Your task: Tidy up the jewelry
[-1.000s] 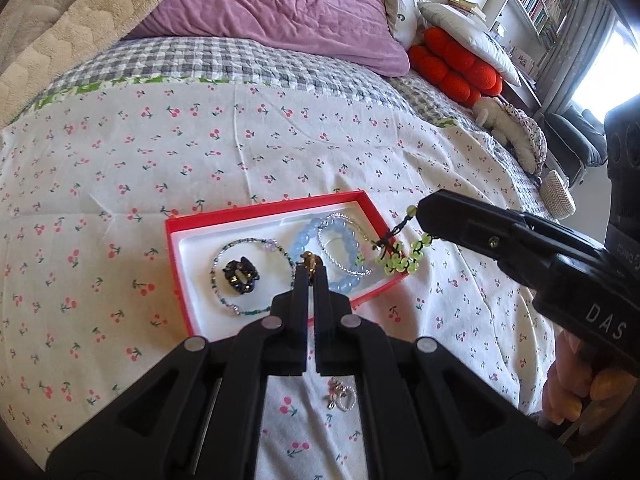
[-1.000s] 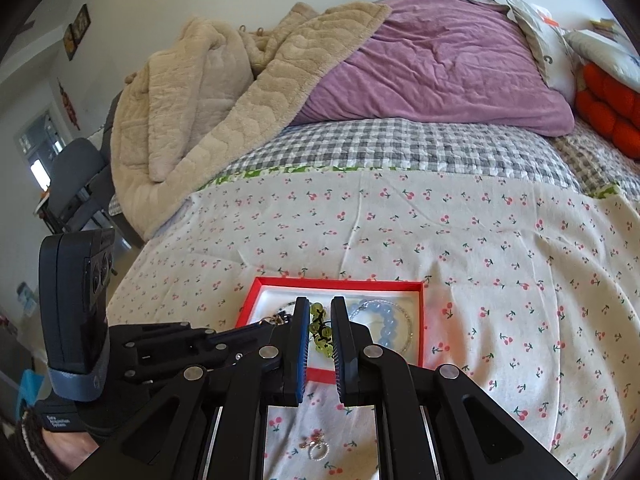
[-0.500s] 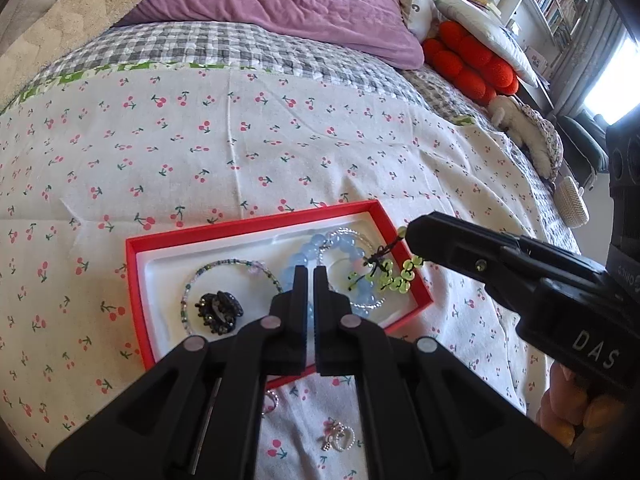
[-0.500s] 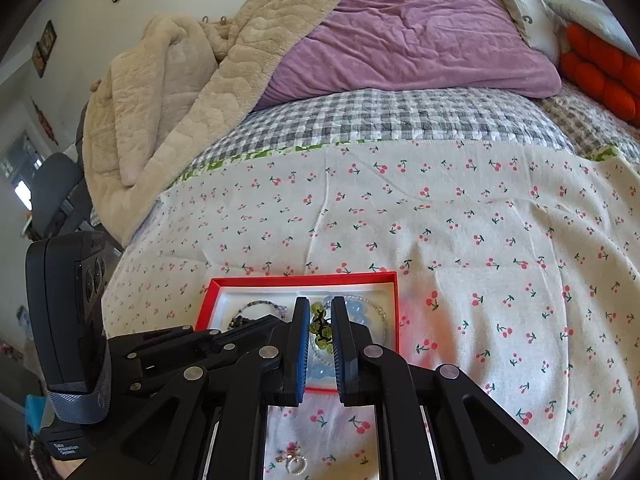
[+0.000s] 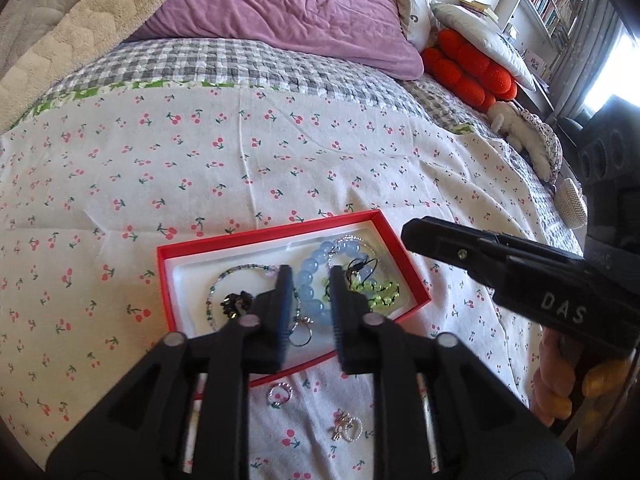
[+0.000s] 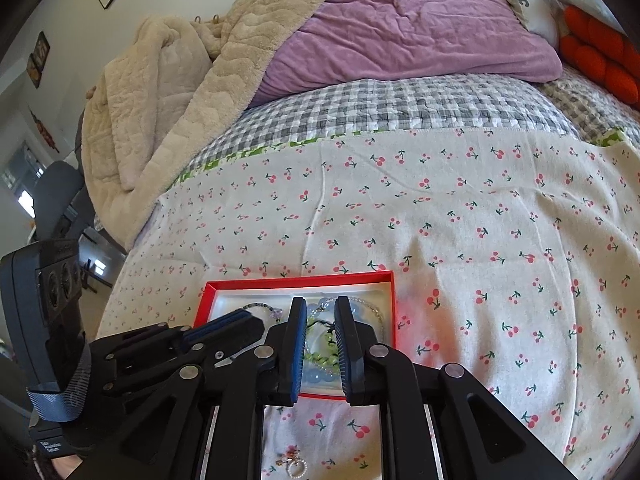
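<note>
- Nearest the cameras, two small pieces lie loose on the cherry-print bedspread (image 5: 280,168), outside the box: a little silver ring (image 5: 280,393) and a pearl-and-charm ring (image 5: 347,429). They are tiny and flat on soft cloth, so a pinch could snag the fabric or push them into a fold.
- The left gripper (image 5: 309,280) hangs over the near part of the red jewelry box (image 5: 404,258); its jaws have just been opening to a narrow gap with nothing pressed between them, a small gold-clasped ring (image 5: 301,330) lying in the box below.
- The right gripper (image 6: 321,326) has also just been opening; the green bead bracelet (image 5: 376,294) lies in the box under its jaws, not visibly clamped. If its black cord catches on a pad, lifting away could drag it back out.
- Farther in the box lie a pale blue bead bracelet (image 5: 310,280), a thin seed-bead bracelet (image 5: 240,272), a dark brooch-like piece (image 5: 236,303) and a silver chain bracelet (image 5: 356,242), overlapping and liable to tangle.
</note>
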